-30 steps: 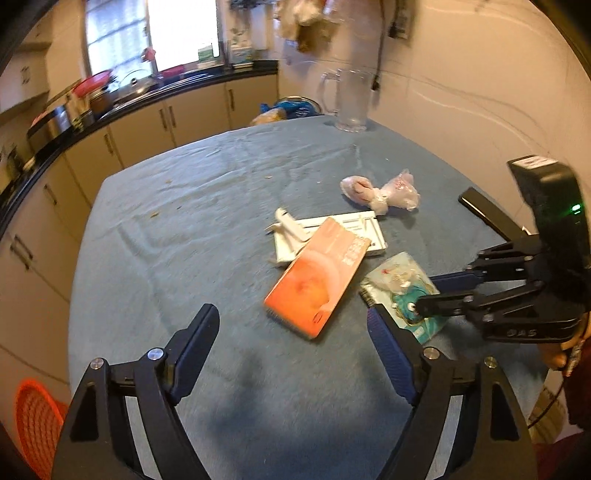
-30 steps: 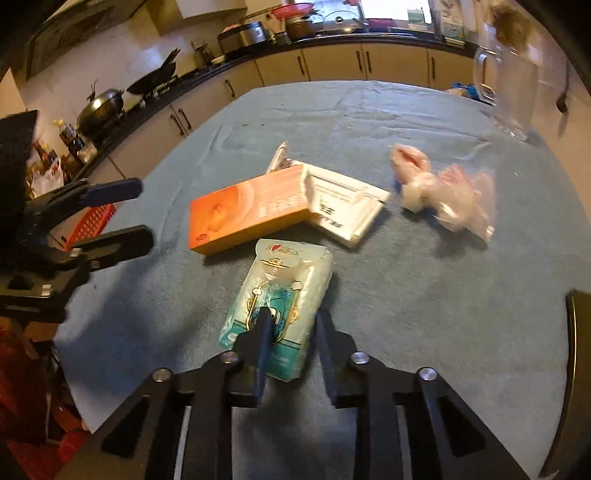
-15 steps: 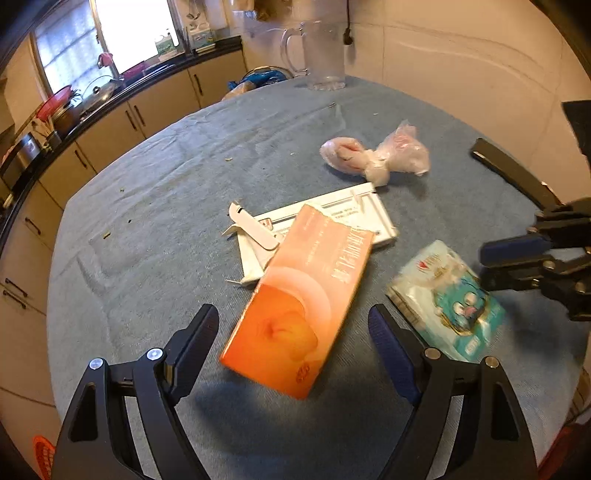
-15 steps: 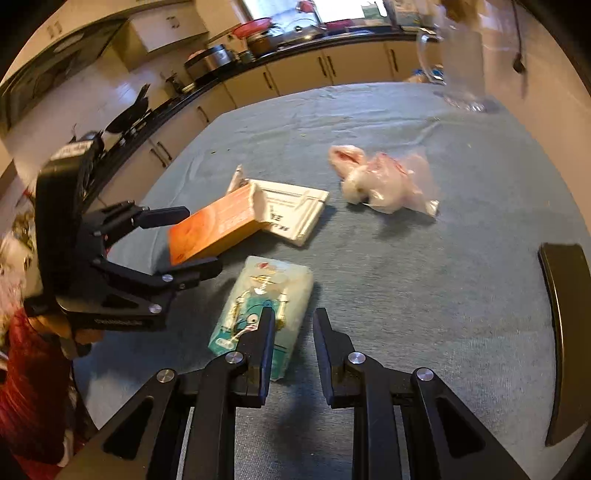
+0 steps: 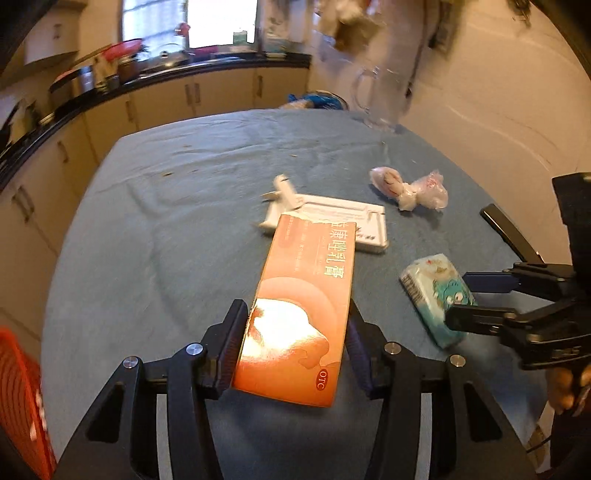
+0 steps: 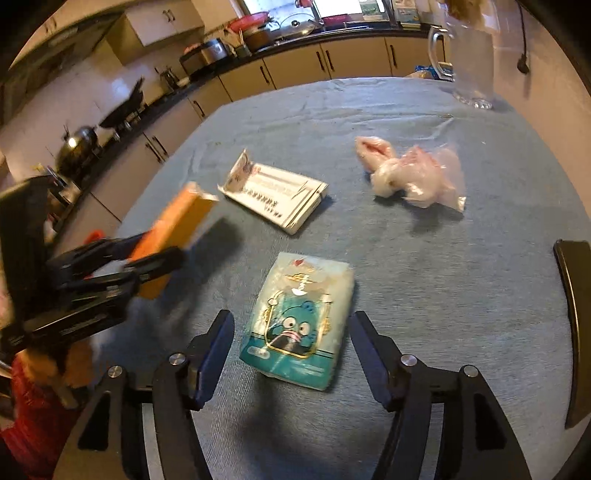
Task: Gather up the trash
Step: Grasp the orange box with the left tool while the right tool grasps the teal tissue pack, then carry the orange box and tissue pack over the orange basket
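A kitchen surface (image 5: 155, 236) under a blue cloth is carrying scattered trash; the left claw (image 5: 293, 347) is closing on the near end of the orange box (image 5: 306, 295), its long axis pointing away toward the far white box (image 5: 332, 218); the right claw (image 6: 291, 354) is opening, straddling the tissue pack (image 6: 299, 317) without touching, likely lining up a grab.

Dim, window-backlit (image 5: 188, 22), motion-blurred fisheye views

The orange box (image 5: 303, 310) reads "OTC" in a red oval, beside Chinese characters.
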`<move>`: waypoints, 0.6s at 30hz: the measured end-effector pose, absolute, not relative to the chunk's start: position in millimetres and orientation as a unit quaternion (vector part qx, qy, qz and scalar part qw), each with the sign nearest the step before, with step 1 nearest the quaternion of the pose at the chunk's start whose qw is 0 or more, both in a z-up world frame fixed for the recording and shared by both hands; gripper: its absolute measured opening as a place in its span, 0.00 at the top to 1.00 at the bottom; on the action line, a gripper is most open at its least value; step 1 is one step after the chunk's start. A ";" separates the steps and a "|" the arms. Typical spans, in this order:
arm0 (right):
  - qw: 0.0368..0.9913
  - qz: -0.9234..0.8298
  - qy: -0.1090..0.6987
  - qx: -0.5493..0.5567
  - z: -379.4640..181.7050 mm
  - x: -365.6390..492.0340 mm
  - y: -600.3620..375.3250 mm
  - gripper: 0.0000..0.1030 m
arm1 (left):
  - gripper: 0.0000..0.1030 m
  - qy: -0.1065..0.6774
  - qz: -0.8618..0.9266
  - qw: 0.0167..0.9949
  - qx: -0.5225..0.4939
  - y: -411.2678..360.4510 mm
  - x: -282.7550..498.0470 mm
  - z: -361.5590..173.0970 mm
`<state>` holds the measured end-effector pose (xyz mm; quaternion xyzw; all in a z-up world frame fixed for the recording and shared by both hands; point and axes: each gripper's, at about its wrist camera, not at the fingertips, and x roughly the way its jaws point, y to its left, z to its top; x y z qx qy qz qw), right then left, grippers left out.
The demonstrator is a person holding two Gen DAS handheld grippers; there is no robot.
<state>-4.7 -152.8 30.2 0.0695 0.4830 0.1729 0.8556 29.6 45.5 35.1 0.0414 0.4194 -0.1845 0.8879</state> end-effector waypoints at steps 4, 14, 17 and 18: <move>0.864 0.137 0.484 0.021 25.8 -5.9 -130.4 0.32 | 0.51 0.405 -0.154 0.901 0.029 66.7 7.6 35.7; 0.880 0.105 0.463 0.002 23.2 -19.4 -123.6 0.58 | 0.51 0.385 -0.133 0.913 0.006 80.0 -14.8 35.8; 0.884 0.111 0.454 0.012 27.7 -27.7 -122.1 0.60 | 0.51 0.380 -0.131 0.916 0.000 83.0 -20.2 36.9; 0.885 0.112 0.451 0.015 29.0 -29.0 -120.9 0.60 | 0.51 0.379 -0.130 0.916 -0.002 84.6 -21.6 37.4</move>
